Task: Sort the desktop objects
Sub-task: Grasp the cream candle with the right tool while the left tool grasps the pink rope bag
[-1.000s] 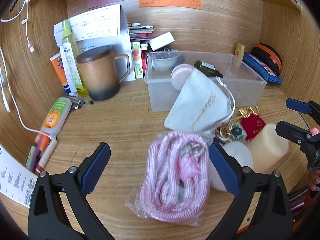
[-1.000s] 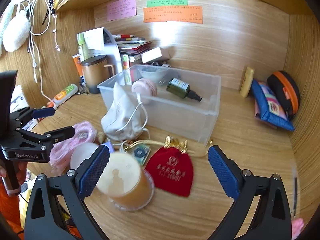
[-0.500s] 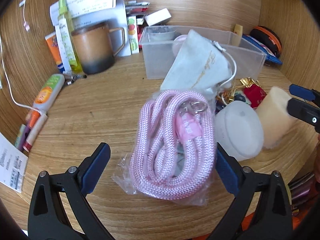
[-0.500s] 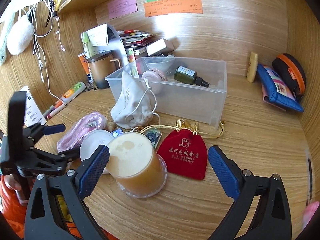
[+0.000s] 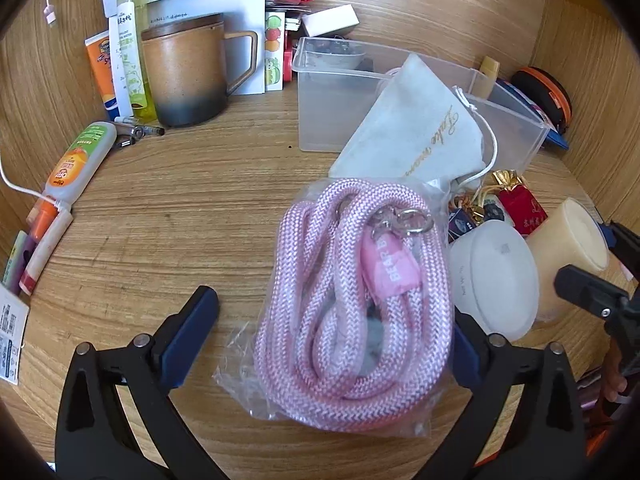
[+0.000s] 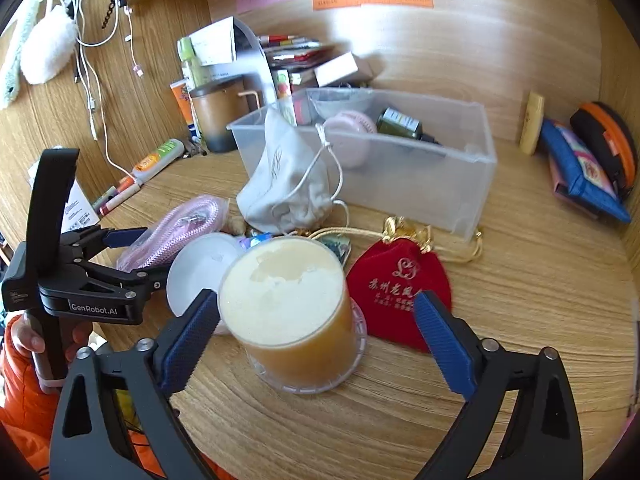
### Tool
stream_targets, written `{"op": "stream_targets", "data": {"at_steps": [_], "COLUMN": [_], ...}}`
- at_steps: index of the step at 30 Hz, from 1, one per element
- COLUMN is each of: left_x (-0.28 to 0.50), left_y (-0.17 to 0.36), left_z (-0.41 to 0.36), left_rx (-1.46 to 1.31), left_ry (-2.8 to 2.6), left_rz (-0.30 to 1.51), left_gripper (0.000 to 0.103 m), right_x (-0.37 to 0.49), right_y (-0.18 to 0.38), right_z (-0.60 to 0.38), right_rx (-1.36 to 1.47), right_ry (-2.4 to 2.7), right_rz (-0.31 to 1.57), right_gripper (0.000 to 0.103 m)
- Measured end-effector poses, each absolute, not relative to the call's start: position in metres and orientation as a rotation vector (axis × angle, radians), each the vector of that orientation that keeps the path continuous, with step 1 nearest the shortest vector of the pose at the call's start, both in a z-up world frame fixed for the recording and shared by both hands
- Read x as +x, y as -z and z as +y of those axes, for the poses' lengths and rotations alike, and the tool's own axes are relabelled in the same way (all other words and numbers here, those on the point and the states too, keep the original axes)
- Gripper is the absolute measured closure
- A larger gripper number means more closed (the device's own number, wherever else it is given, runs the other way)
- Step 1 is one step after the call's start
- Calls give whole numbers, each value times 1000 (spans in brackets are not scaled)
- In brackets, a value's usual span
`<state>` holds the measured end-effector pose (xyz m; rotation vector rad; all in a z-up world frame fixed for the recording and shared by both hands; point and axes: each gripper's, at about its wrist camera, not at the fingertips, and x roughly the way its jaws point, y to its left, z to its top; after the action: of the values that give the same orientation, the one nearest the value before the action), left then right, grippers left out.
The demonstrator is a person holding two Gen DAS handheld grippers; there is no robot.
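A pink rope in a clear plastic bag (image 5: 352, 300) lies on the wooden desk between the open jaws of my left gripper (image 5: 324, 336); its right pad is partly hidden behind the bag. The rope also shows in the right wrist view (image 6: 180, 224). My right gripper (image 6: 316, 332) is open around a cream candle in a clear cup (image 6: 288, 312), whose left side is close to the left pad. A white round lid (image 5: 496, 276), a red velvet pouch (image 6: 396, 284) and a grey drawstring pouch (image 5: 416, 132) lie close by. A clear plastic bin (image 6: 416, 176) stands behind them.
A brown mug (image 5: 188, 76), a green spray bottle (image 5: 130, 40) and an orange tube (image 5: 78, 160) stand at the left. Pens (image 5: 36, 248) lie at the left edge. A blue pouch (image 6: 580, 172) and a black-orange case (image 6: 608, 140) lie at the right wall.
Both grippers have moved forward and down. The left one now has the rope bag between its jaws; the right one has closed in around the candle cup.
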<state>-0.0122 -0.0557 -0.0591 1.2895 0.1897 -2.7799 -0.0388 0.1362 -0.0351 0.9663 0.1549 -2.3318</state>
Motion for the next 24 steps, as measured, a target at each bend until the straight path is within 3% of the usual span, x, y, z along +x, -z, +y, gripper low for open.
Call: {"op": "stream_targets", "data": {"at_steps": [3,7,9,14,16,18,24], "left_x": [-18,-24,-25,-24,-23,-23,-24], "left_y": [60,60,60,59,58,56,55], "left_z": [-57,-58,-59,-61,-60,-58,-59], "left_rx": [1283,1262,1258,1232,1222,1227,1214], "left_ry": [2769,2762,2763,2794,2813,2836,2857], "left_rz": [186,192,206,236,247,259,306], "left_gripper": [1,1,1,7,15,29,35], "right_x": [-40,-38,-37,-35,-36,-36,-37], "right_y": [40,40,40,39,39,38,36], "right_z": [132,130,129,127,127,128,131], "right_rx": [974,952,939,926,928,934,943], "right_ry": [2321,2318,2307,2298,2297,2297,2288], "right_rz": [161,166,168,179,172,167,130], "right_gripper": [29,35,45,46,47,47,48]}}
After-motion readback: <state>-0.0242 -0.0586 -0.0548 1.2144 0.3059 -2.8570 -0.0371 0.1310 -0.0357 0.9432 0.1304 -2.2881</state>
